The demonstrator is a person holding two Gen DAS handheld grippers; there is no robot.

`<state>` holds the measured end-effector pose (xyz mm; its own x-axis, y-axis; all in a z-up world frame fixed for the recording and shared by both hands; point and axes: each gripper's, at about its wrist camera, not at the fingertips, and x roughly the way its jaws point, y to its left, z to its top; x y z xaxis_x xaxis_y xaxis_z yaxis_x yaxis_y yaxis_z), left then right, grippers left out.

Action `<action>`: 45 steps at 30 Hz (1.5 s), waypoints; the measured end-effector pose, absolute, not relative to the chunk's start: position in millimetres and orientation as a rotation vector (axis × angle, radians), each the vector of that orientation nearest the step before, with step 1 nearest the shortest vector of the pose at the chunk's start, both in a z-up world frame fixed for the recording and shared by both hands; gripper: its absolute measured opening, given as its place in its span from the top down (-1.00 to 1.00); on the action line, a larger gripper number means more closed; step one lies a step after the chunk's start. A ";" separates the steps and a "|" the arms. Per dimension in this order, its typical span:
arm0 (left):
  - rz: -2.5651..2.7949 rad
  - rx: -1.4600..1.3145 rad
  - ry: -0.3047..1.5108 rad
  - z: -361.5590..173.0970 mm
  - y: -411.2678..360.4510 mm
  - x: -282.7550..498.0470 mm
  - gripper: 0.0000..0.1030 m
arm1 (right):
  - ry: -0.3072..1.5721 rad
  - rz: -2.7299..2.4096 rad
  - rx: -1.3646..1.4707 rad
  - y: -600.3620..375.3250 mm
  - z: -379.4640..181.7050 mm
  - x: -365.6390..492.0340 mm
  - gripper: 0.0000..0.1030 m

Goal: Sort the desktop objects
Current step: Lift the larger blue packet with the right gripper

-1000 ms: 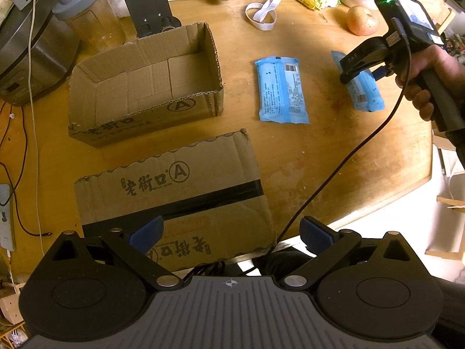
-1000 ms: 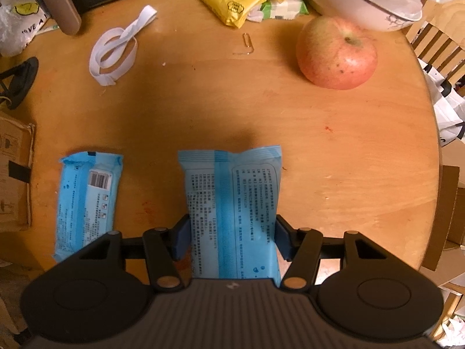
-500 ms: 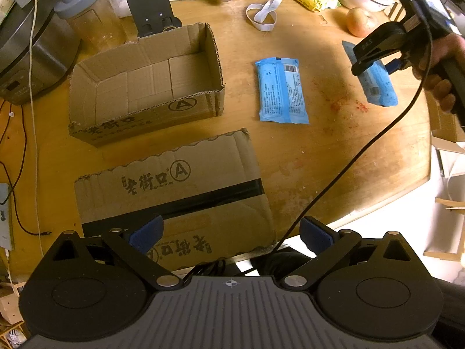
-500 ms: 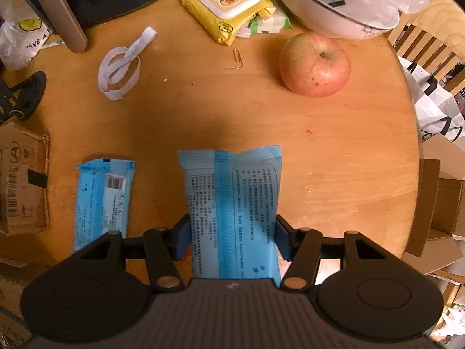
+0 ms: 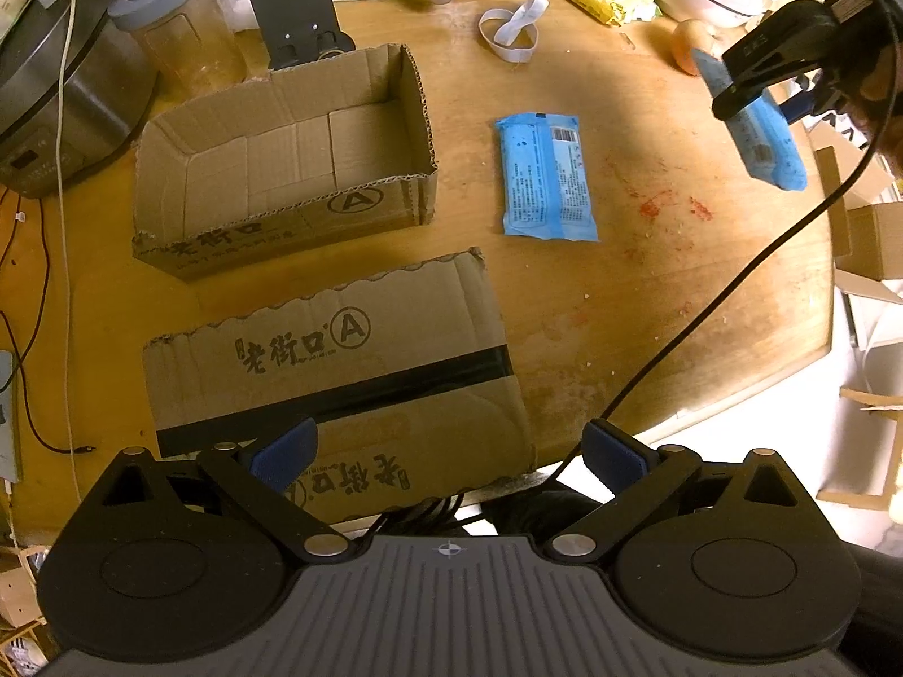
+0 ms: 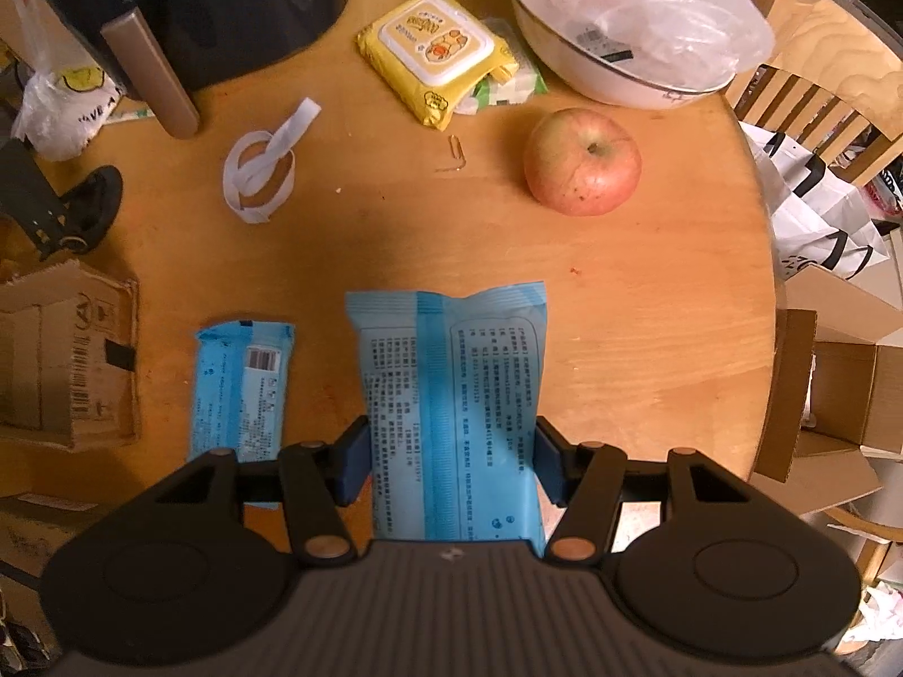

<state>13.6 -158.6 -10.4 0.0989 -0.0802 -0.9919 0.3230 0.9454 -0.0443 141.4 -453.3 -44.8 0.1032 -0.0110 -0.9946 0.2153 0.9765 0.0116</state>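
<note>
The right gripper [image 6: 451,465] is clamped on a blue pack [image 6: 451,395], one finger on each long side, and holds it clear above the table [image 6: 649,338]. The pack sticks out straight ahead of the fingers. Ahead and to the right of it sits an apple [image 6: 582,161]; ahead and to the left lie a white band [image 6: 262,169] and a yellow wipes pack [image 6: 437,53]. Just to its left a second blue pack [image 6: 242,389] lies flat on the table, and further left is the corner of an open box [image 6: 68,361].

The left gripper [image 5: 448,451] is spread wide and holds nothing, hovering over a flattened box [image 5: 338,372]. Beyond that, ahead of its left finger, stands the open box [image 5: 282,163]; the second pack [image 5: 544,175] lies ahead, right of the box. The right gripper [image 5: 750,84] with its pack [image 5: 756,130] is far ahead to the right.
</note>
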 end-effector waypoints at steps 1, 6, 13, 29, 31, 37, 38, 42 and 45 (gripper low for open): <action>-0.301 0.202 1.444 -10.3 -158.4 13.5 -1.00 | 1.459 -0.168 0.173 -453.8 -42.0 141.4 -0.09; -0.304 0.195 1.444 -10.4 -157.0 13.8 -1.00 | 1.455 -0.168 0.180 -454.0 -33.8 142.7 -0.09; -0.302 0.193 1.446 -8.8 -158.1 13.9 -1.00 | 1.450 -0.172 0.172 -451.4 -29.3 145.6 -0.09; -0.292 0.179 1.445 -6.7 -143.2 12.1 -1.00 | 1.442 -0.174 0.165 -437.7 -25.4 146.6 -0.09; -0.290 0.178 1.445 -6.7 -140.3 12.0 -1.00 | 1.441 -0.173 0.164 -434.7 -25.3 147.2 -0.09; -0.286 0.173 1.443 -6.0 -131.2 11.2 -1.00 | 1.438 -0.168 0.165 -425.3 -24.8 148.9 -0.09; -0.286 0.172 1.442 -5.9 -129.5 11.2 -1.00 | 1.438 -0.167 0.166 -423.7 -24.7 149.2 -0.09; -0.281 0.169 1.442 -5.9 -122.9 10.9 -1.00 | 1.436 -0.163 0.167 -417.5 -24.3 150.3 -0.09; -0.277 0.168 1.442 -5.7 -117.6 10.8 -1.00 | 1.437 -0.164 0.167 -412.9 -25.8 152.4 -0.09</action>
<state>10.8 -117.6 -5.7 0.1044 -0.0859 -0.9908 0.2868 0.9565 -0.0527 152.4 -412.9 -25.8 0.1263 -0.0116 -0.9919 0.2121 0.9771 0.0155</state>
